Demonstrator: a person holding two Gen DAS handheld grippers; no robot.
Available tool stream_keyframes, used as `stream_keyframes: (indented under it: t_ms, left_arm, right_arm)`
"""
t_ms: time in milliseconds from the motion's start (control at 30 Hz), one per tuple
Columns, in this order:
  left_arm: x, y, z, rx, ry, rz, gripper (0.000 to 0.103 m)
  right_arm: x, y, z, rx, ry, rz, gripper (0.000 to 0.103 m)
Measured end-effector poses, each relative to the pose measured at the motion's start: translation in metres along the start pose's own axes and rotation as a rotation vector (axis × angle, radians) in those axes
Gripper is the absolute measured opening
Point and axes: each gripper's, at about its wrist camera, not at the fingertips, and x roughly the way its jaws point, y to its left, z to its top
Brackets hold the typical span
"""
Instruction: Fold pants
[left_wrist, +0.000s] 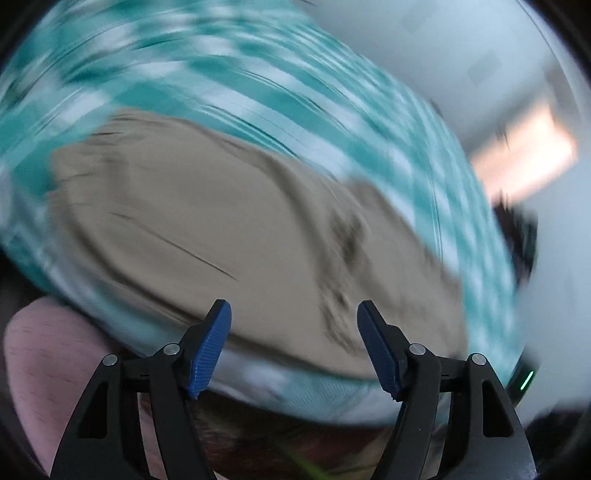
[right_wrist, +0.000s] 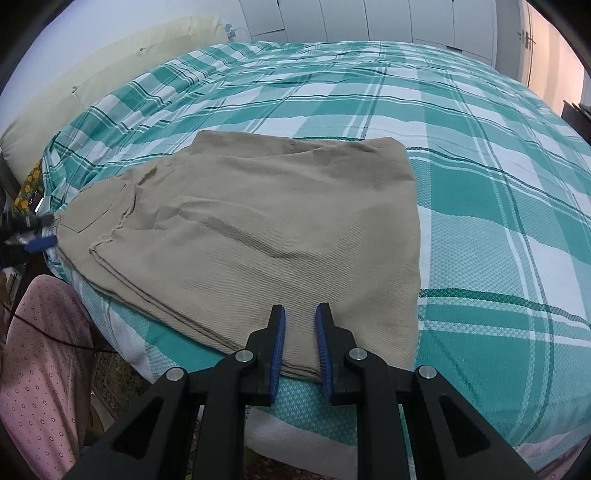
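The tan pants (right_wrist: 258, 229) lie folded into a stacked rectangle on the teal-and-white checked bedspread (right_wrist: 480, 184), near the bed's front edge. In the right wrist view my right gripper (right_wrist: 300, 314) hovers at the near edge of the stack, its blue pads a narrow gap apart with nothing between them. The left wrist view is motion-blurred; the pants (left_wrist: 207, 229) fill its middle. My left gripper (left_wrist: 293, 314) is wide open and empty above their near edge. The left gripper's blue tip (right_wrist: 40, 243) shows at the far left of the right wrist view.
A cream headboard cushion (right_wrist: 110, 62) runs along the bed's left side. White wardrobe doors (right_wrist: 369, 18) stand behind the bed. The person's pink dotted trousers (right_wrist: 40, 362) are at the lower left, by the bed edge. A patterned rug (right_wrist: 118, 380) covers the floor.
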Motion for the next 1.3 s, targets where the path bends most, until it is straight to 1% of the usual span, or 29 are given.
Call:
stream_keyframes:
  t_ms: [100, 167, 300, 467, 567, 633, 700, 800, 867, 900, 933, 1000, 1033, 1067, 1100, 1133, 1200, 1267, 1300]
  left_arm:
    - [-0.022, 0.057, 0.025, -0.196, -0.055, -0.045, 0.073]
    - [-0.027, 0.082, 0.035, -0.257, -0.063, -0.059, 0.073]
    - [-0.017, 0.107, 0.04, -0.295, -0.035, -0.051, 0.069]
    - [-0.006, 0.122, 0.033, -0.356, -0.019, -0.057, 0.069]
    - [-0.006, 0.124, 0.031, -0.364, -0.022, -0.063, 0.068]
    - [-0.006, 0.122, 0.033, -0.349, -0.028, -0.077, 0.059]
    - [-0.006, 0.12, 0.037, -0.329, -0.032, -0.085, 0.056]
    - [0.004, 0.12, 0.041, -0.319, -0.016, -0.045, 0.056]
    - [0.015, 0.126, 0.041, -0.349, 0.006, -0.027, 0.055]
    - [0.016, 0.128, 0.04, -0.356, 0.005, -0.026, 0.053]
    - [0.016, 0.128, 0.04, -0.362, 0.0, -0.024, 0.039]
    - [0.007, 0.125, 0.04, -0.349, -0.033, -0.029, 0.006]
    - [0.0, 0.122, 0.04, -0.335, -0.05, -0.041, 0.003]
    - [-0.006, 0.121, 0.039, -0.324, -0.057, -0.057, 0.001]
    - [-0.013, 0.12, 0.037, -0.3, -0.058, -0.041, 0.001]
    - [-0.013, 0.121, 0.035, -0.289, -0.049, -0.016, 0.001]
    - [0.0, 0.132, 0.03, -0.285, 0.013, 0.057, 0.002]
    - [0.006, 0.133, 0.028, -0.275, 0.037, 0.083, 0.003]
    - [0.004, 0.129, 0.029, -0.253, 0.032, 0.098, 0.007]
  right_arm:
    - [0.0, 0.0, 0.0, 0.006, 0.001, 0.002, 0.018]
    - [0.0, -0.001, 0.0, 0.015, 0.002, 0.005, 0.018]
    - [0.0, -0.001, 0.0, 0.017, 0.004, 0.004, 0.018]
    - [0.0, -0.001, 0.0, 0.018, 0.003, 0.006, 0.018]
    - [0.0, -0.001, 0.0, 0.015, 0.004, 0.003, 0.018]
    - [0.0, -0.001, 0.0, 0.014, 0.003, 0.002, 0.018]
    - [0.0, -0.001, 0.0, 0.017, 0.003, 0.003, 0.018]
    - [0.0, -0.002, 0.0, 0.021, 0.002, 0.006, 0.018]
    - [0.0, -0.002, 0.0, 0.023, 0.001, 0.008, 0.018]
    - [0.0, -0.002, 0.0, 0.024, 0.001, 0.009, 0.018]
    - [0.0, -0.002, 0.0, 0.025, 0.0, 0.01, 0.018]
    - [0.0, -0.002, 0.0, 0.024, 0.0, 0.009, 0.018]
    - [0.0, -0.002, 0.0, 0.023, 0.0, 0.008, 0.018]
    - [0.0, -0.002, 0.0, 0.023, 0.0, 0.007, 0.018]
    - [0.0, -0.003, 0.0, 0.023, 0.0, 0.008, 0.018]
    - [0.0, -0.003, 0.0, 0.023, 0.0, 0.008, 0.018]
    - [0.0, -0.003, 0.0, 0.025, -0.002, 0.007, 0.018]
    - [0.001, -0.003, 0.0, 0.023, -0.003, 0.005, 0.019]
    - [0.002, -0.003, 0.0, 0.018, -0.002, 0.002, 0.019]
